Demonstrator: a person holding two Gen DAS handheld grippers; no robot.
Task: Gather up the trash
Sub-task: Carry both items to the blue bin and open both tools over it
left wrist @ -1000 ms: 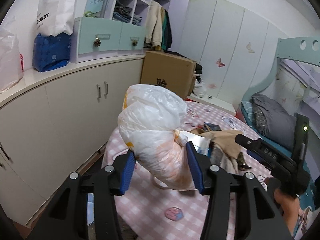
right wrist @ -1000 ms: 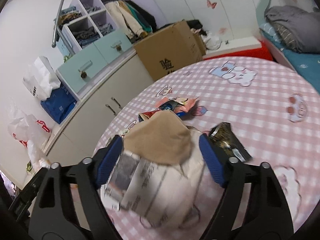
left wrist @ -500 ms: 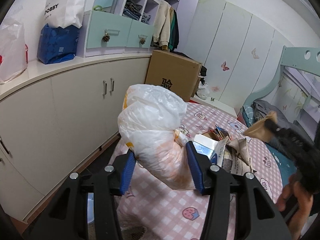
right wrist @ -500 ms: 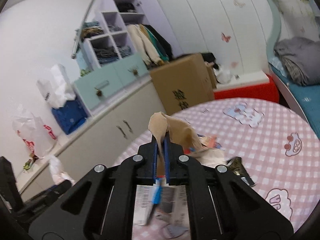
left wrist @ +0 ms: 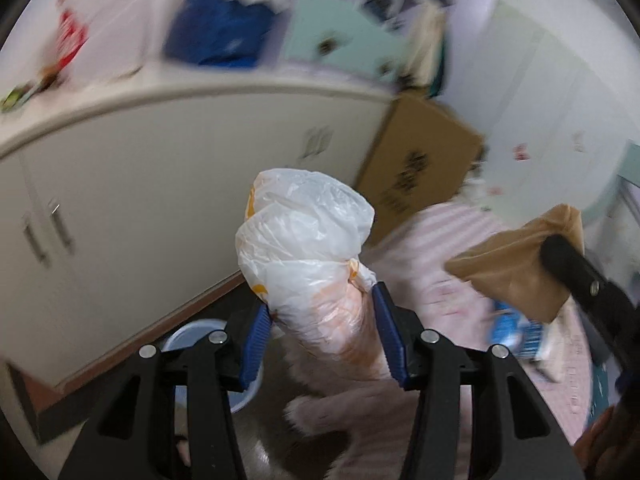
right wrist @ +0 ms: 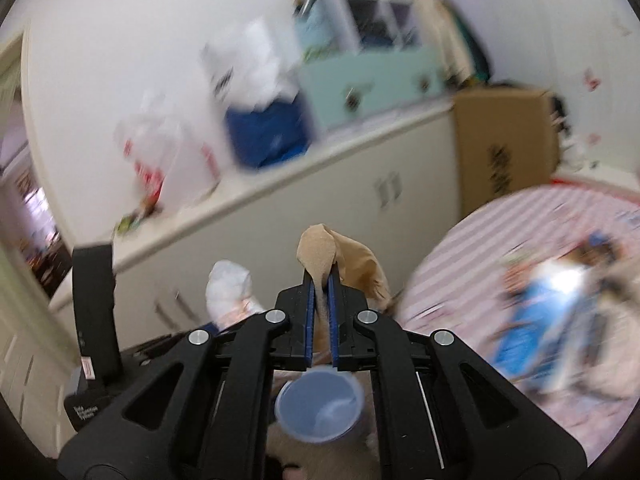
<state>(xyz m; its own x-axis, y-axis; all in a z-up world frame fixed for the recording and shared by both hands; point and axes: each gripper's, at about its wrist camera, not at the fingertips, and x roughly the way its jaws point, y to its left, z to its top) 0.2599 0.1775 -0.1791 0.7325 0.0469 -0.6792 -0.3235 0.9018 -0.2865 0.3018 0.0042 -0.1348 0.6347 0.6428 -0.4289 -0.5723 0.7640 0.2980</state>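
Note:
My left gripper (left wrist: 320,312) is shut on a knotted white plastic bag (left wrist: 304,240), its blue pads pressed on the bag's lower part. That bag (right wrist: 230,290) also shows in the right wrist view. My right gripper (right wrist: 320,280) is shut on a crumpled brown paper piece (right wrist: 340,256), which sticks up above the pads. The same brown paper (left wrist: 516,264) hangs at the right of the left wrist view, held by the right gripper (left wrist: 560,256). A blue bin (right wrist: 320,408) stands on the floor just below the right gripper. The bin (left wrist: 204,332) is partly hidden behind my left fingers.
A round table with a pink checked cloth (right wrist: 500,248) carries more blurred litter (right wrist: 560,308) at the right. White cabinets (left wrist: 160,200) run along the left, bags on their top. A cardboard box (left wrist: 420,172) stands beyond the table.
Both grippers swung left, away from the table towards the cabinets and the bin. The right gripper closed on the brown paper and lifted it off the table. The left kept its bag.

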